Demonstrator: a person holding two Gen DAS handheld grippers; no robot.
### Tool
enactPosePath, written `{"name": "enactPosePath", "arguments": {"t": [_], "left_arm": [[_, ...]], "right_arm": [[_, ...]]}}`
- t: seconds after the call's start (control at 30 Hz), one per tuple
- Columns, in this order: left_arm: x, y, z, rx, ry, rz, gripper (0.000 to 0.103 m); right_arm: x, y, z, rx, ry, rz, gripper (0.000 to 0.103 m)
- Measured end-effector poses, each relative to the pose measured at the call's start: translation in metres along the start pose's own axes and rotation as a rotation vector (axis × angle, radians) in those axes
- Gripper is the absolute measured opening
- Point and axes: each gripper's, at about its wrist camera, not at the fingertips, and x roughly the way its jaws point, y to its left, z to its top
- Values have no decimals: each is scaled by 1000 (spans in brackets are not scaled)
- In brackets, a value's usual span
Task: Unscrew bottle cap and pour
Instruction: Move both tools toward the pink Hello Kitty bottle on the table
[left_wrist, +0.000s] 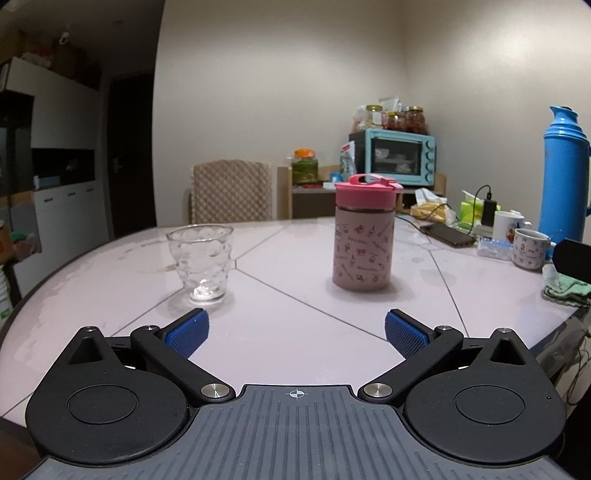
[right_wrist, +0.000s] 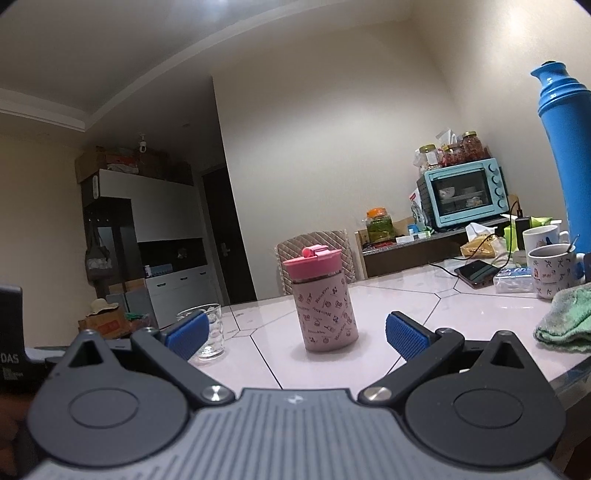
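Left gripper (left_wrist: 296, 332): jaws spread to full width, blue ribbed pads (left_wrist: 186, 332) bare, nothing between them, tilted slightly down toward the pale tiled table (left_wrist: 295, 314). Right gripper (right_wrist: 296, 334): jaws likewise fully apart, empty, pointing level across the table. The bottle (left_wrist: 362, 249) stands upright on the table, pink cap (left_wrist: 365, 194) on, flip tab and carry loop on top. In the left wrist view it sits ahead of the fingers and off to the right of their centre line, well apart from both pads. In the right wrist view the bottle (right_wrist: 325, 308) stands almost straight ahead, just inside the line of the gap between the pads, apart from them, cap (right_wrist: 313, 266) at about the height of the view's middle. The clear dimpled glass (left_wrist: 200, 263) stands upright, just beyond the left gripper's left pad; in the right wrist view the glass (right_wrist: 210, 332) is partly hidden behind that gripper's left pad (right_wrist: 186, 332). Writing: the bottle sleeve carries small cartoon motifs and repeated script that looks like "Hello Kitty", too small to confirm. At the left edge of the right wrist view a black block (right_wrist: 11, 354) shows the letters "DAS"; smaller lines below are unreadable. Mugs (left_wrist: 530, 248) at the right bear printed figures, no legible text.
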Motion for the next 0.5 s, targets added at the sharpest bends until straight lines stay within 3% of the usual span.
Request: {"name": "enactPosePath", "arguments": {"t": [0.5], "left_arm": [[20,-14,5,-1,-20,-37,103]], "right_arm": [[4,-12,12,-15,-3,-14,103]]}}
